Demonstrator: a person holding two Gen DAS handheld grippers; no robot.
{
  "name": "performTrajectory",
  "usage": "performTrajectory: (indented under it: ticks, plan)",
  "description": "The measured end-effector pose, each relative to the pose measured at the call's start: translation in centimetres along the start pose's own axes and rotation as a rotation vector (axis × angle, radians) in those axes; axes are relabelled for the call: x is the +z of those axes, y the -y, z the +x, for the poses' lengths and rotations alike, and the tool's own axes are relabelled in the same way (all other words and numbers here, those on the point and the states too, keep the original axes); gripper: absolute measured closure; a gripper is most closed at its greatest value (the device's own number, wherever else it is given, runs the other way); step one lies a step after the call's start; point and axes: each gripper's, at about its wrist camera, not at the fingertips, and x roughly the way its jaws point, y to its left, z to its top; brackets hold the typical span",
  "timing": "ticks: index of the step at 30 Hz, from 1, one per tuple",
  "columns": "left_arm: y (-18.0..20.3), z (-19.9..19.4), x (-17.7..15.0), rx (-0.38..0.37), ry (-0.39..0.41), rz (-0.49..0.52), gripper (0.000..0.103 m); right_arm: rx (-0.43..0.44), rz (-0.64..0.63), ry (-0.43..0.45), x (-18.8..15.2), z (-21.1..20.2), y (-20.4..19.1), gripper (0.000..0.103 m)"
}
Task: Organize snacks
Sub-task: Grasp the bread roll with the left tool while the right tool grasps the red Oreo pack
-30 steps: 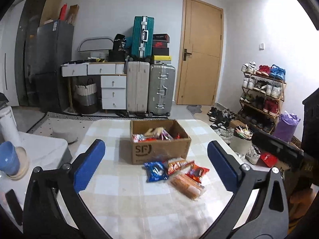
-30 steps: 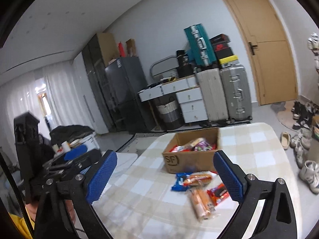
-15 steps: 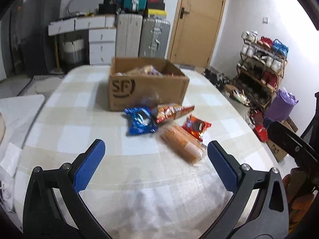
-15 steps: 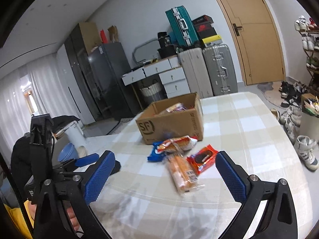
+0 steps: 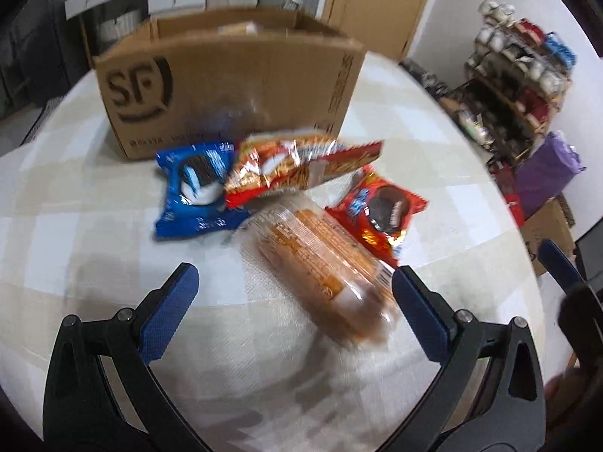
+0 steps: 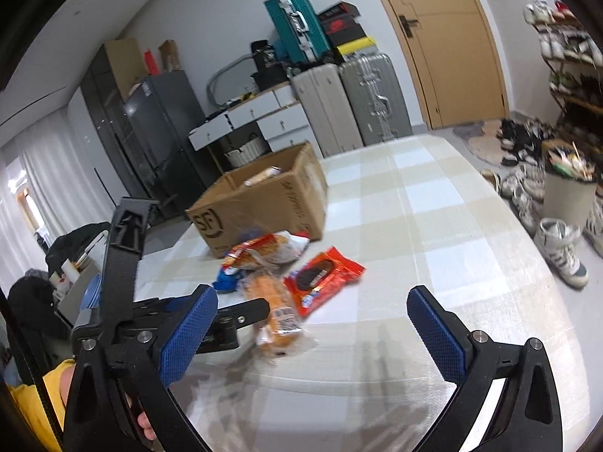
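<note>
On the checked table (image 5: 75, 196) lie a blue cookie packet (image 5: 192, 192), an orange-red snack bag (image 5: 297, 165), a red cookie packet (image 5: 380, 214) and a clear-wrapped bread pack (image 5: 331, 275), all in front of the open cardboard box (image 5: 233, 75) that holds more snacks. My left gripper (image 5: 294, 282) is open and tilted down over the bread pack, which lies between its fingers, nearer the right one, unpressed. My right gripper (image 6: 312, 301) is open and empty, short of the red cookie packet (image 6: 324, 275) and bread pack (image 6: 275, 305). The box (image 6: 264, 199) stands behind.
The left tool's black frame (image 6: 126, 241) fills the lower left of the right wrist view. The table's rounded edge (image 6: 546, 263) drops to sneakers (image 6: 561, 252) and a bin (image 6: 569, 196). A shoe rack (image 5: 520, 75) and purple bag (image 5: 546, 173) stand right; suitcases (image 6: 361, 101) behind.
My left gripper has dropped and tipped down toward the snacks, so the bread pack now lies between its fingers. My right gripper has sunk closer to the table, still wide.
</note>
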Motion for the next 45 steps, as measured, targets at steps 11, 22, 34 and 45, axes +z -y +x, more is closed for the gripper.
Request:
performTrajectory:
  ticks: [11, 22, 34, 45]
  plan:
    - [1.1, 5.2, 2.4, 0.029, -0.035, -0.037, 0.006, 0.008, 0.025, -0.04, -0.6, 1.5, 1.9, 0.001]
    - [-1.3, 3.9, 1.3, -0.115, -0.019, -0.064, 0.068, 0.033, 0.022, -0.075, -1.2, 2.6, 0.5, 0.001]
    - [-4.5, -0.3, 0.6, -0.204, 0.069, -0.072, 0.07, -0.01, -0.025, -0.112, -0.9, 3.5, -1.8, 0.001]
    - [-13.7, -8.6, -2.1, -0.185, 0.203, -0.163, 0.07, -0.072, 0.001, -0.24, 1.6, 9.9, -1.0, 0.001]
